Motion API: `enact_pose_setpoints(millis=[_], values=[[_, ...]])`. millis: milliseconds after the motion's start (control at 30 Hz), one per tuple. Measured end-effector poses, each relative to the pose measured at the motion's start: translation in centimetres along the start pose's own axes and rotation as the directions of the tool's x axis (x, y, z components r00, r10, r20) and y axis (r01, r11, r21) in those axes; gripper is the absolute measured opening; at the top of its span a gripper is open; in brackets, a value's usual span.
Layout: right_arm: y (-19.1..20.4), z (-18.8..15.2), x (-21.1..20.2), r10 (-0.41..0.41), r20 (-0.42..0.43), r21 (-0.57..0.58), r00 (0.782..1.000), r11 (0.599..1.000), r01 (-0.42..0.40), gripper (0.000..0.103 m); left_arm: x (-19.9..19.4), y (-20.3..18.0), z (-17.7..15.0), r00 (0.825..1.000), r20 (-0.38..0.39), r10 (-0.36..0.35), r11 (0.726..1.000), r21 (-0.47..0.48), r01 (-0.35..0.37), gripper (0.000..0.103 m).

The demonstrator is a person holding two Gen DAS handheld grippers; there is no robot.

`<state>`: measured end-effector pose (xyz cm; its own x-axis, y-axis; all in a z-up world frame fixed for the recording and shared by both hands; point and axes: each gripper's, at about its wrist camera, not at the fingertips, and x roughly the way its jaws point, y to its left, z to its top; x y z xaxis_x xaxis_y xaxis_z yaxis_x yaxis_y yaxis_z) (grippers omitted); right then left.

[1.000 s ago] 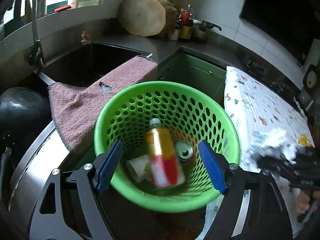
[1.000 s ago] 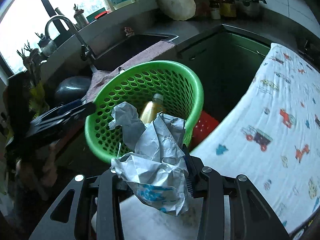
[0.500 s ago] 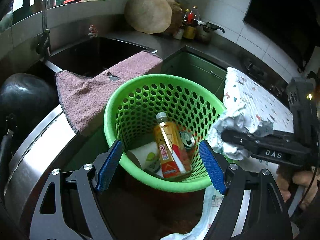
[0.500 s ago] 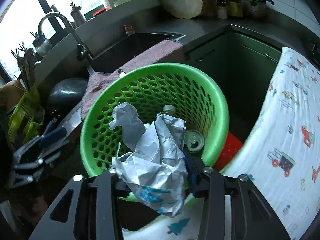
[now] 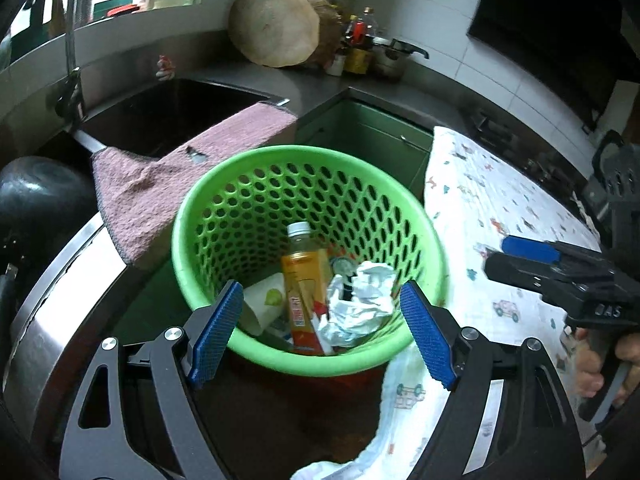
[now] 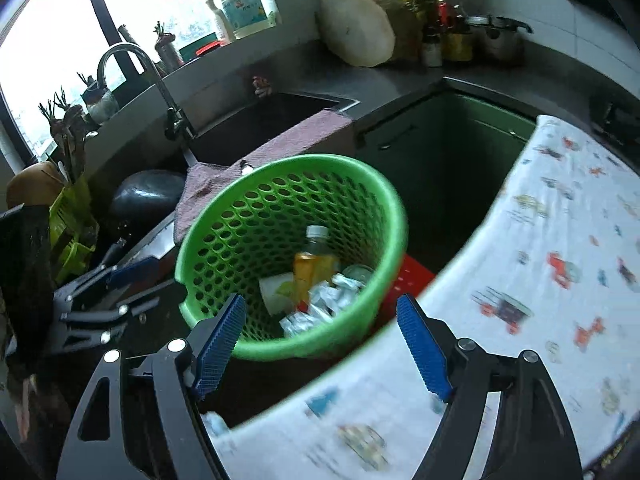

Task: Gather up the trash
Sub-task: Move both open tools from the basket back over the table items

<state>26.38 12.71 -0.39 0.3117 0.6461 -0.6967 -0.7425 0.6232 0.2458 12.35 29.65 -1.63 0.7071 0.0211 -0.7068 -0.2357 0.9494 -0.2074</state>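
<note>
- Far left of the left wrist view, the faucet (image 5: 68,36) stood over a dark sink (image 5: 168,116), with a pink towel (image 5: 160,184) draped off the sink's edge and reaching the bin's rim.
- Lower centre, the left claw (image 5: 320,336) was spread wide and held nothing, its blue pads either side of the green basket (image 5: 304,160).
- Inside the basket lay a bottle (image 5: 304,280) with an orange label, a paper cup (image 5: 264,308) to its left, and the crumpled paper (image 5: 360,300) to its right, partly over a can (image 5: 342,266).
- Right side of the frame, a cartoon-print cloth (image 5: 500,208) covered the desk.
- In the right wrist view, the right claw (image 6: 320,348) was wide open and empty too, just in front of the basket's near rim.
</note>
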Motion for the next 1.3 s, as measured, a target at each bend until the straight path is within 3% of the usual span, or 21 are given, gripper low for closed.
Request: enact_pose_setpoints(millis=[367, 600, 833, 1033, 1300], values=[[-6.2, -5.3, -9.6, -0.145, 0.004, 0.045, 0.989, 0.988, 0.145, 0.077, -1.0, -7.2, -0.2, 0.996, 0.005, -0.084, 0.99, 0.11, 0.083, 0.083], [-10.6, -10.1, -16.5, -0.234, 0.001, 0.096, 0.972, 0.968, 0.232, 0.084, -1.5, -13.2, -0.4, 0.99, 0.005, -0.141, 0.971, 0.197, 0.137, 0.085], [-14.7, -15.4, -22.4, -0.335, -0.065, 0.064, 0.94, 0.939, 0.339, 0.087, -1.3, -18.3, -1.2, 0.982, -0.026, -0.186, 0.949, 0.256, 0.186, 0.085], [-17.8, -18.8, -24.5, -0.4, -0.128, 0.003, 0.908, 0.915, 0.403, 0.087, -0.9, -22.1, -2.0, 0.979, -0.053, -0.197, 0.93, 0.305, 0.204, 0.085], [-19.3, -21.1, -24.7, -0.406, -0.192, -0.084, 0.894, 0.914, 0.397, 0.087, -0.1, -25.6, -2.9, 0.974, -0.095, -0.206, 0.913, 0.341, 0.226, 0.085]])
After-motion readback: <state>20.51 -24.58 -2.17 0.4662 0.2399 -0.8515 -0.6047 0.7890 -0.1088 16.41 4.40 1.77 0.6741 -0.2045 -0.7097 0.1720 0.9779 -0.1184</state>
